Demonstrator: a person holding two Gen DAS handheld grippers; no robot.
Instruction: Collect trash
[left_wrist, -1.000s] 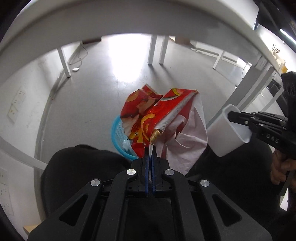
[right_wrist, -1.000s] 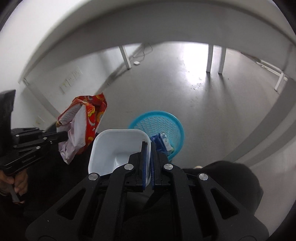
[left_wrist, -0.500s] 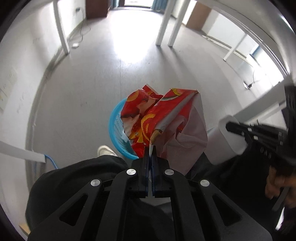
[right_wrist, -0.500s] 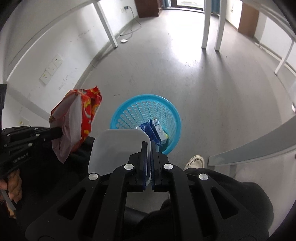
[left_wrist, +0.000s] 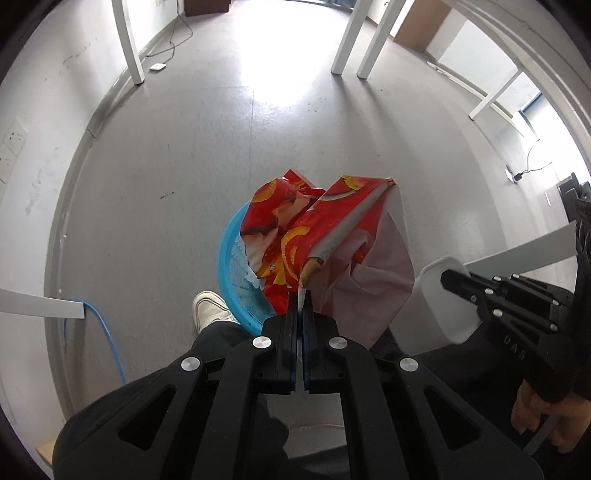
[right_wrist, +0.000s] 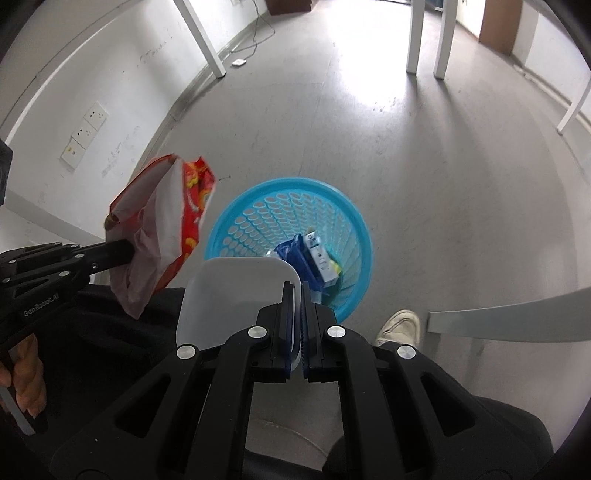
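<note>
Red snack bag (right_wrist: 162, 236) with yellow-orange print, pale lining; blue perforated basket (right_wrist: 258, 218); beside it, white tub (right_wrist: 236, 295).

Our 2 wrist cameras look steeply down along black gripper fingers, from above the grey floor (right_wrist: 424, 177); both views share the round blue plastic mesh basket (right_wrist: 258, 221) (left_wrist: 236, 273).

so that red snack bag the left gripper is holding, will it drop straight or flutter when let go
The red snack bag looks empty and crumpled, so it is probably very light and may flutter. It hangs limp from the left gripper, pinched at one edge, so likely floppy. It sits beside rather than squarely over the blue basket, so it could drift onto the rim.
</note>
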